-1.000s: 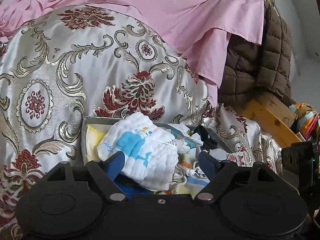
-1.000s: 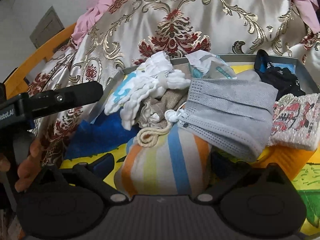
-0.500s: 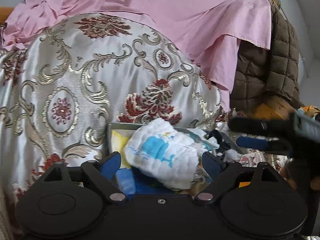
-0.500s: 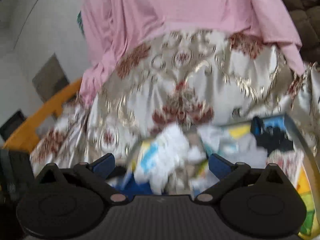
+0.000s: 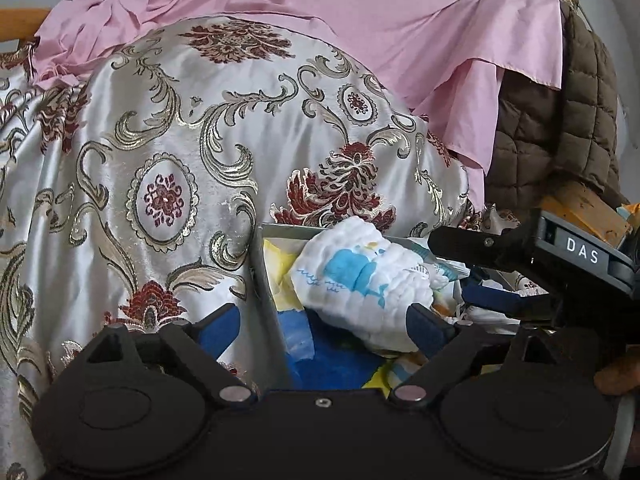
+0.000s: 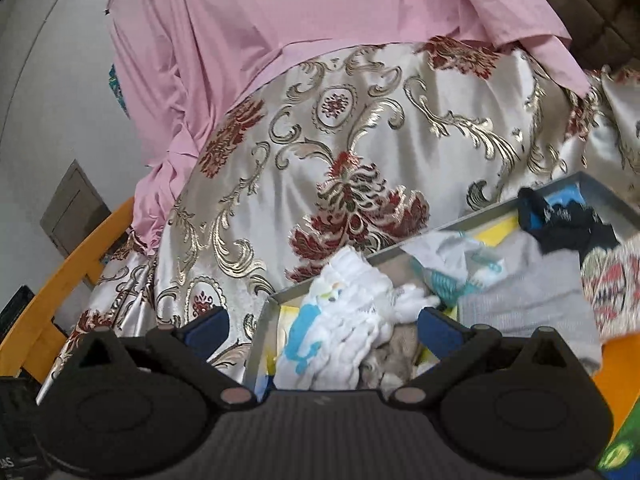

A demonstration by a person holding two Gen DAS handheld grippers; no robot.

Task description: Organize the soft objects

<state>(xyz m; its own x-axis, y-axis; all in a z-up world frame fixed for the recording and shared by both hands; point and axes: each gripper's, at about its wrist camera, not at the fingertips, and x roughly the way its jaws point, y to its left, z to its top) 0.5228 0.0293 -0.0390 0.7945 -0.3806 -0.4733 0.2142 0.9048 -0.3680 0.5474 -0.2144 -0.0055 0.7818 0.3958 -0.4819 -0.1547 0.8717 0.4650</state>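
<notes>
Left wrist: left gripper [image 5: 322, 326] opening, angled down over white cloth [image 5: 360, 280] | right gripper [image 6: 324, 326] spread, empty

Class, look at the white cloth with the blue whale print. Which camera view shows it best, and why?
The left wrist view: the white cloth lies sharp and close, its whale print facing the camera. The right wrist view shows the same cloth slightly blurred, bunched, with only scraps of blue print visible.

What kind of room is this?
Probably a bedroom at home: a satin brocade quilt under a pink sheet, a wooden bed rail, and a tray of small cloths.
</notes>
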